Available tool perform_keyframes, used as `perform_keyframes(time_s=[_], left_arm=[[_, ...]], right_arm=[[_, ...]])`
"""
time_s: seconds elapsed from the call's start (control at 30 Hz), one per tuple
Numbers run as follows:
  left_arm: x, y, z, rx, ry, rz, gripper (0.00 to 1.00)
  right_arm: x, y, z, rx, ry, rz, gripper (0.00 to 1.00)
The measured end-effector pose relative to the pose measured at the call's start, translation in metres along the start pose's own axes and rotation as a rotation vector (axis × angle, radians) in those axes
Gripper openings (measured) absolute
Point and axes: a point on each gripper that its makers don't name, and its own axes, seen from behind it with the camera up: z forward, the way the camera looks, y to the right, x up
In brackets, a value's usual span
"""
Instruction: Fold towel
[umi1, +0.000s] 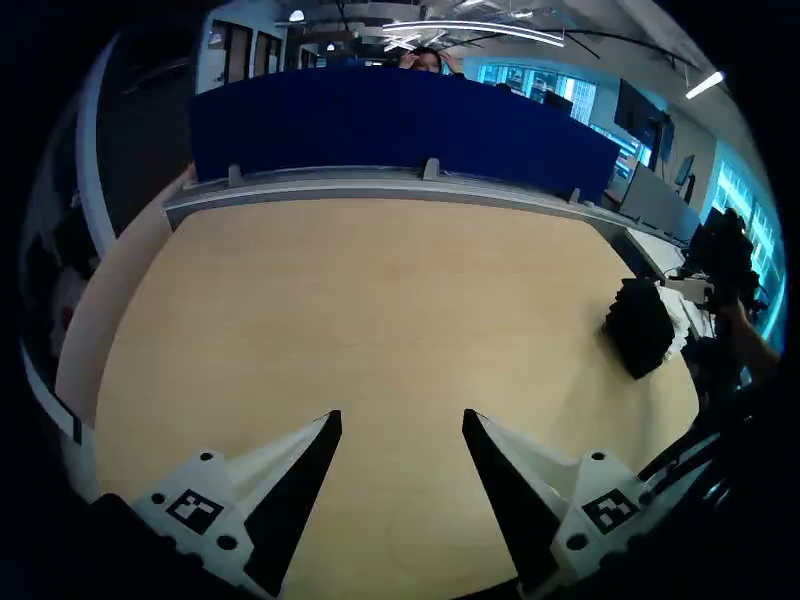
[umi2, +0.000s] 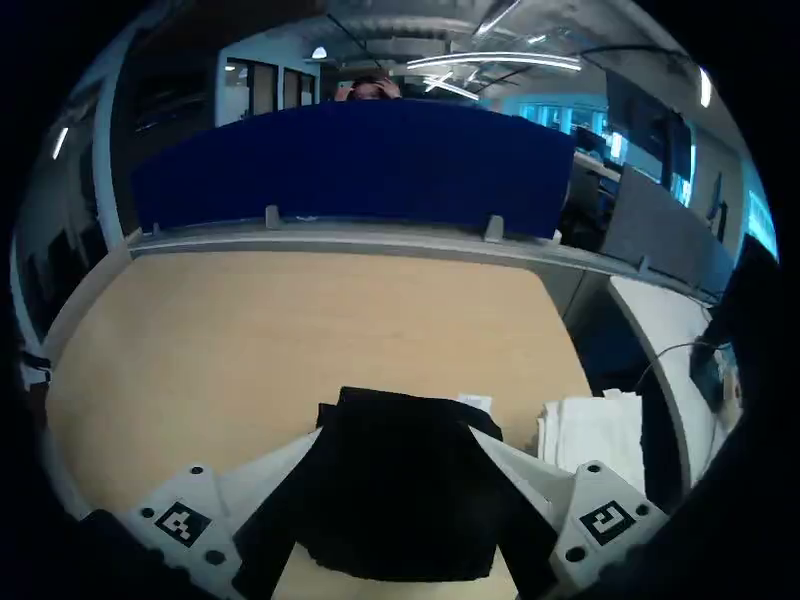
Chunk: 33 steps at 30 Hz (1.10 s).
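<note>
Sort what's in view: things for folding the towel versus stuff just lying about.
For the job: black towel; left tool; right tool; table.
Lying about: white cloth stack, untouched for now; blue divider.

I see the black towel (umi2: 405, 480) lying on the table (umi2: 250, 330) near its right edge. It is dark, thick, loosely folded and roughly rectangular, with uneven edges. White folded stack (umi2: 590, 430) just beside it.

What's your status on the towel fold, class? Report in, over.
Left gripper open over table. Right gripper around black towel, grip unclear. White towels alongside.
</note>
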Motion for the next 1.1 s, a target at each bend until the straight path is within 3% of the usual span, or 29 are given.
perform_keyframes(time_s=[0.3, 0.6, 0.7, 1.1], left_arm=[[0.024, -0.006, 0.007, -0.005, 0.075, 0.026, 0.89], [0.057, -0.016, 0.010, -0.003, 0.202, 0.006, 0.90], [0.073, -0.022, 0.009, 0.005, 0.264, 0.004, 0.89], [0.149, -0.049, -0.011, 0.055, 0.566, 0.012, 0.89]], right_arm=[[0.034, -0.045, -0.042, 0.003, 0.219, 0.057, 0.93], [0.071, -0.066, -0.089, -0.113, 0.462, 0.071, 0.95], [0.079, -0.079, -0.096, -0.115, 0.506, 0.068, 0.96], [0.099, -0.117, -0.097, -0.112, 0.552, 0.074, 0.97]])
